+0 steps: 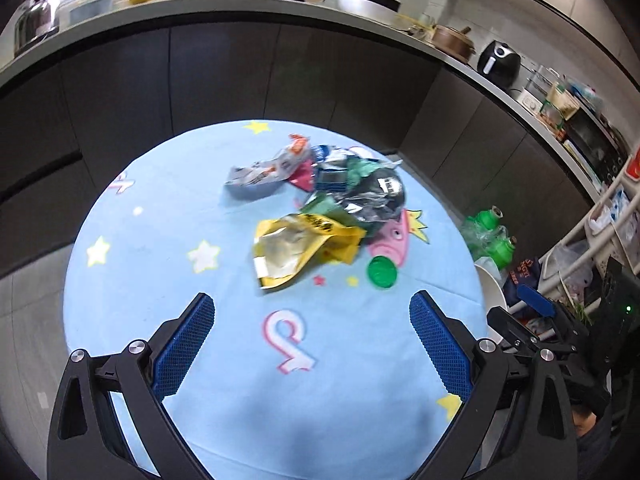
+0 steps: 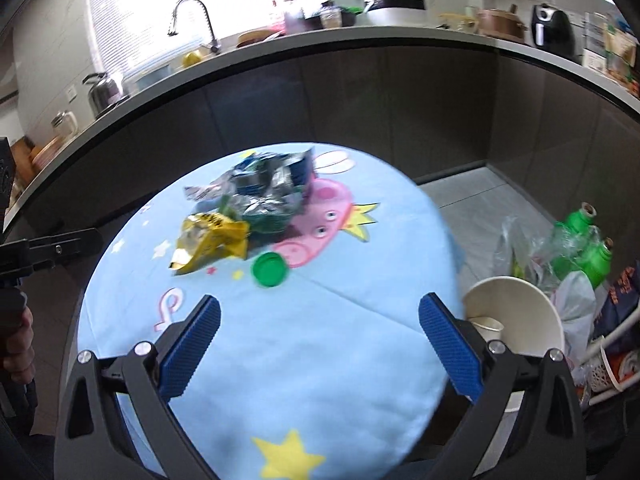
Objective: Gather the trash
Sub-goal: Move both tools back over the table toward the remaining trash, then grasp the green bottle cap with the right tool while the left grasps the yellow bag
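Crumpled wrappers heaped mid-counter, nothing gripped.
A torn yellow packet (image 1: 304, 248) with silvery lining fronts the foil wrapper pile (image 1: 352, 188); a green cap (image 1: 382, 273) lies beside it on the blue counter (image 1: 160, 280). Left hand-held gripper (image 1: 310, 340) and right hand-held gripper (image 2: 320, 338) both gape empty.

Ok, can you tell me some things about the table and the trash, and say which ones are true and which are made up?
1. Both grippers, left and right, are open and hold nothing. True.
2. The green cap lies on the tablecloth beside the yellow wrapper. True.
3. The green bottles stand on the table. False: they are off the table, to its right, among plastic bags.
4. The tablecloth is red with stripes. False: it is light blue with stars and a pink cartoon pig.
5. A paper bowl sits beside the table's right edge. True.
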Demonstrator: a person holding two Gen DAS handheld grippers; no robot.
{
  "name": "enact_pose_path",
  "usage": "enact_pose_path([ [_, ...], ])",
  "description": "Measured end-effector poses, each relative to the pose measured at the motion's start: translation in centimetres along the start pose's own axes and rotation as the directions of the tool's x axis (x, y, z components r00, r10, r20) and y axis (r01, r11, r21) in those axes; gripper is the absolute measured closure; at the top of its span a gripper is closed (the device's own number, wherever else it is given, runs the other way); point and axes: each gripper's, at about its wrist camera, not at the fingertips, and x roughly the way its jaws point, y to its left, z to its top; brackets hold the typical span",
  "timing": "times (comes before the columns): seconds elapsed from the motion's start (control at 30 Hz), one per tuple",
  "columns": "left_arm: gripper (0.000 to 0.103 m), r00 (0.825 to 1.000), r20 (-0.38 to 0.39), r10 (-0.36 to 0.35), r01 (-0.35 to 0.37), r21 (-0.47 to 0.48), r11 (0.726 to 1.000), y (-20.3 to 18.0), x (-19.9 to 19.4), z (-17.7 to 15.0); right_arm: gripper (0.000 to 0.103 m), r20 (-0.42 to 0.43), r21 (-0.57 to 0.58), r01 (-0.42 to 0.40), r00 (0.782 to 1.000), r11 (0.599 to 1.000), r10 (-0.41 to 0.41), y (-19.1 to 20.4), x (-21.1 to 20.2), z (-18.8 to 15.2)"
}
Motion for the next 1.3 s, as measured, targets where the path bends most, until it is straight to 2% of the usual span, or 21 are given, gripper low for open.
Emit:
enact_pose_path([
  [0.13, 0.009, 1.0, -0.022, 0.001, -0.001, 0.012, 1.0, 2.1, 1.0, 0.0, 0.005, -0.056, -0.012, -0.061, 0.997, 0.998, 0.06, 2.5, 2.7, 0.5],
  [0.2, 0.009, 0.999, -0.034, -0.009, 0.01, 0.021, 1.0, 2.8, 1.7, 0.2, 0.019, -0.089, -0.027, -0.072, 0.994, 0.997, 0.069, 3.4, 4.1, 0.4],
  [0.3, 0.009, 0.998, -0.047, -0.029, 0.032, 0.049, 0.998, 3.4, 3.0, 0.7, 0.027, -0.135, -0.063, -0.059, 0.99, 0.996, 0.051, 4.4, 6.2, 0.4],
  [0.43, 0.009, 0.994, -0.087, -0.063, 0.075, 0.15, 0.986, 3.2, 5.3, 1.6, 0.035, -0.17, -0.079, -0.053, 0.985, 0.995, 0.039, 4.4, 8.4, 0.5],
  [0.5, 0.009, 0.994, -0.098, -0.058, 0.075, 0.187, 0.98, 3.0, 6.3, 1.9, 0.041, -0.184, -0.093, -0.047, 0.983, 0.995, 0.029, 4.5, 9.3, 0.7],
  [0.6, 0.009, 0.991, -0.118, -0.068, 0.091, 0.203, 0.975, 3.0, 7.7, 2.7, 0.048, -0.202, -0.117, -0.034, 0.979, 0.993, 0.01, 4.7, 10.8, 0.9],
  [0.73, 0.009, 0.989, -0.128, -0.076, 0.103, 0.217, 0.971, 2.7, 8.9, 3.8, 0.052, -0.208, -0.135, -0.023, 0.978, 0.991, -0.005, 5.1, 12.2, 1.2],
  [0.8, 0.009, 0.988, -0.133, -0.079, 0.109, 0.237, 0.965, 2.3, 9.5, 4.4, 0.067, -0.207, -0.154, -0.01, 0.978, 0.988, -0.023, 5.2, 12.5, 1.3],
  [0.97, 0.009, 0.982, -0.157, -0.102, 0.143, 0.282, 0.949, 1.0, 11.2, 5.5, 0.068, -0.19, -0.177, -0.02, 0.982, 0.984, -0.015, 5.7, 11.8, 0.9],
  [1.13, 0.01, 0.974, -0.184, -0.129, 0.178, 0.283, 0.943, 0.4, 13.3, 6.8, 0.068, -0.176, -0.14, -0.016, 0.984, 0.99, -0.009, 5.1, 10.0, 0.2],
  [1.17, 0.012, 0.974, -0.188, -0.122, 0.175, 0.292, 0.94, 0.3, 13.8, 7.0, 0.068, -0.173, -0.131, -0.014, 0.985, 0.991, -0.009, 4.8, 9.7, 0.1],
  [1.2, 0.019, 0.973, -0.198, -0.117, 0.174, 0.299, 0.938, 0.2, 14.2, 7.1, 0.068, -0.168, -0.123, -0.012, 0.986, 0.992, -0.009, 4.5, 9.3, 0.1],
  [1.23, 0.025, 0.969, -0.217, -0.119, 0.183, 0.304, 0.935, 0.0, 14.5, 7.1, 0.068, -0.16, -0.116, -0.008, 0.987, 0.993, -0.01, 4.2, 8.9, 0.0],
  [1.3, 0.03, 0.957, -0.258, -0.133, 0.211, 0.307, 0.928, -0.2, 15.1, 6.7, 0.068, -0.15, -0.106, -0.004, 0.989, 0.994, -0.012, 3.8, 8.4, 0.1],
])
